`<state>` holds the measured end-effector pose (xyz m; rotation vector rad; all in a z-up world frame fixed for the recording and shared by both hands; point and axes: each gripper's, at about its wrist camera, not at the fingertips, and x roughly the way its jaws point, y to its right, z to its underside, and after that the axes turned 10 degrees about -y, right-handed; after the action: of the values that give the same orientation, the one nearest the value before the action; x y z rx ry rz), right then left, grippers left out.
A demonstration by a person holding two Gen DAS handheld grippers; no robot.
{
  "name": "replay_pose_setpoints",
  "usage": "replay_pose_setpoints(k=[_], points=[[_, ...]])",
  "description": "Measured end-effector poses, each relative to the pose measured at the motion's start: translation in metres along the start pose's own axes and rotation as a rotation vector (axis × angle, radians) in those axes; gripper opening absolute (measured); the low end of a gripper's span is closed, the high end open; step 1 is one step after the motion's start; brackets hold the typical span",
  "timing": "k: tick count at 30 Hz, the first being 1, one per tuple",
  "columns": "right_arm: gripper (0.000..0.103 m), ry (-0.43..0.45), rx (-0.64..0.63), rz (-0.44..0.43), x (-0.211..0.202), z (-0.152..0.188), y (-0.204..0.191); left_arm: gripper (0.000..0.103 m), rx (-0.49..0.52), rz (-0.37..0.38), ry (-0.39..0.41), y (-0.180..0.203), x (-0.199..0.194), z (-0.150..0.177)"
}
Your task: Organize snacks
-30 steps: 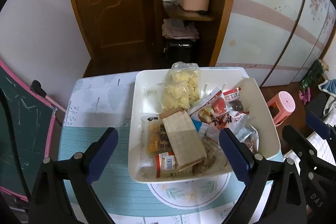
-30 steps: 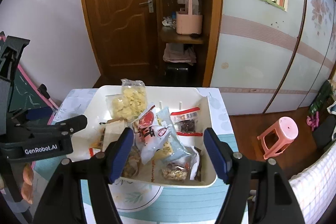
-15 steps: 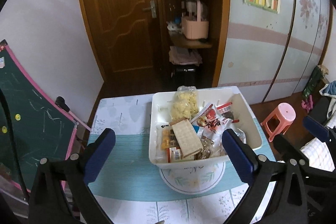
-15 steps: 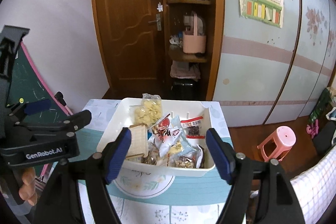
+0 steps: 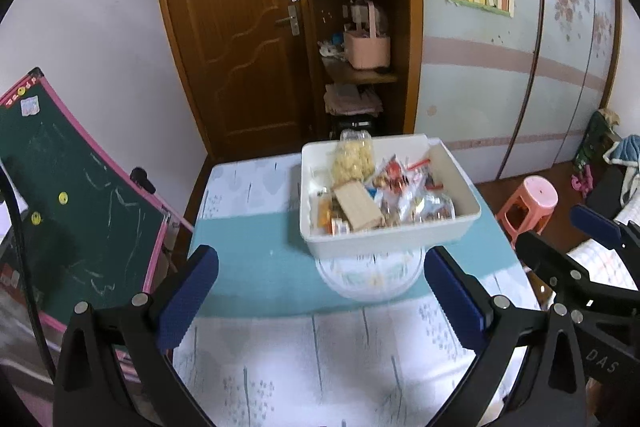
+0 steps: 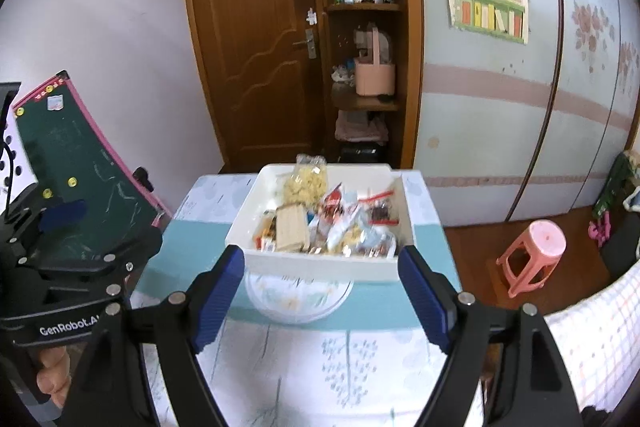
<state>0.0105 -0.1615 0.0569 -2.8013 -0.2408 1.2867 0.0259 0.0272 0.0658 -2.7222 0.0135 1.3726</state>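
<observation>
Both my grippers have pulled back from the white rectangular plastic bin of packaged snacks. It sits far ahead, right of my empty, spread left gripper; my empty right gripper, jaws just widened, faces it squarely.

Snacks in bin on table — stool to its right

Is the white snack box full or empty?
Full. The white box is heaped with snack packets, including a bag of yellow puffs leaning at the back.
</observation>
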Motion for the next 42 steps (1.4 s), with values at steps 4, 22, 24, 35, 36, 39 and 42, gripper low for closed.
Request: replay_pose_setpoints(k=[4,22,24,35,36,39,42], points=[[0.08,-0.017,0.026,-0.007,-0.01,0.026,-0.003,0.102,0.004,0.011,-0.012,-0.001,-0.007,0.023],[0.08,-0.087,0.068,0.063,-0.014,0.077,-0.023,0.102,-0.079,0.035,-0.157,-0.008,0.015,0.081],[0.08,-0.09,0.062,0.079,-0.013,0.077,-0.026,0.102,-0.083,0.032,-0.167,-0.009,0.018,0.083],[0.08,-0.099,0.042,0.106,-0.008,0.077,-0.031,0.102,-0.084,-0.028,-0.15,-0.009,0.02,0.082],[0.08,-0.102,0.042,0.106,-0.007,0.076,-0.03,0.102,-0.084,-0.028,-0.151,-0.009,0.021,0.082],[0.08,-0.108,0.044,0.105,-0.004,0.076,-0.029,0.102,-0.082,-0.035,-0.147,-0.009,0.022,0.082],[0.08,-0.113,0.048,0.101,-0.001,0.075,-0.028,0.102,-0.079,-0.049,-0.139,-0.008,0.024,0.081]])
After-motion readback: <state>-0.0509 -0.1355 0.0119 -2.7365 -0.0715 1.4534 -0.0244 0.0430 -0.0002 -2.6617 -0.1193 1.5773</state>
